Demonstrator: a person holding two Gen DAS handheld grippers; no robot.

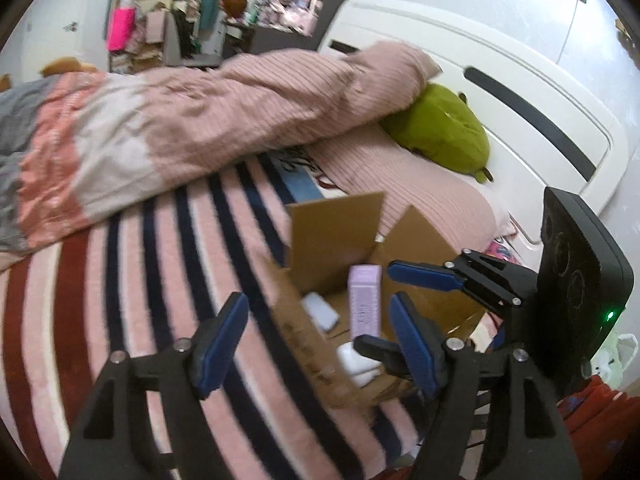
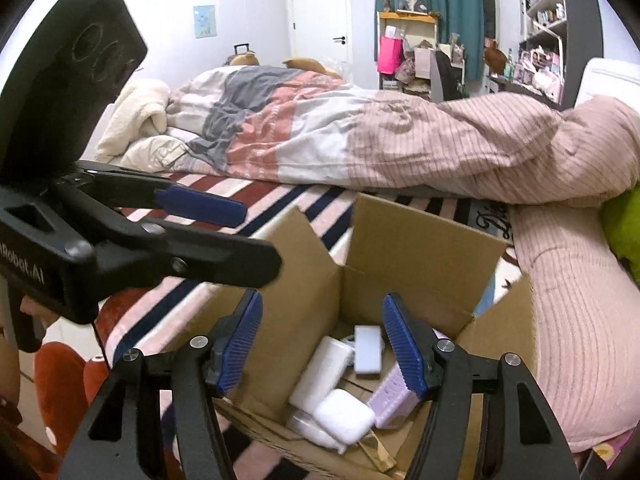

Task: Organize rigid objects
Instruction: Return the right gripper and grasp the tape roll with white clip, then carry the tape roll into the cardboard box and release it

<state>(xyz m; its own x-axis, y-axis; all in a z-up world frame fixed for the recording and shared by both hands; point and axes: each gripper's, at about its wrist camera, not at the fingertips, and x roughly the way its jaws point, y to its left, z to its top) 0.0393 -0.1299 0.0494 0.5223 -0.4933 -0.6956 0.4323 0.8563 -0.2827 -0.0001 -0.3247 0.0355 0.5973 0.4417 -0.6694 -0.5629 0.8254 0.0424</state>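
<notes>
**Both claws open over the cardboard box on the bed**

An open cardboard box [image 2: 416, 248] sits on the bed's striped blanket [image 1: 168, 264], its flaps standing up. Inside lie a lilac box [image 1: 363, 300], leaning against the inner wall, a flat white pack [image 2: 367, 349], a long white adapter [image 2: 320, 374] and a rounded white case [image 2: 345, 416], all crowded together on the bottom. The left claw [image 1: 318, 346] is spread fairly wide with nothing between its blue pads, one finger over the blanket and the other at the box's rim. The right claw [image 2: 322, 346] hovers just above the box, also parted with nothing gripped. A rumpled pink duvet [image 2: 400, 148] lies behind the box, and a green plush [image 1: 444, 128] rests by the white headboard [image 1: 500, 60]
</notes>
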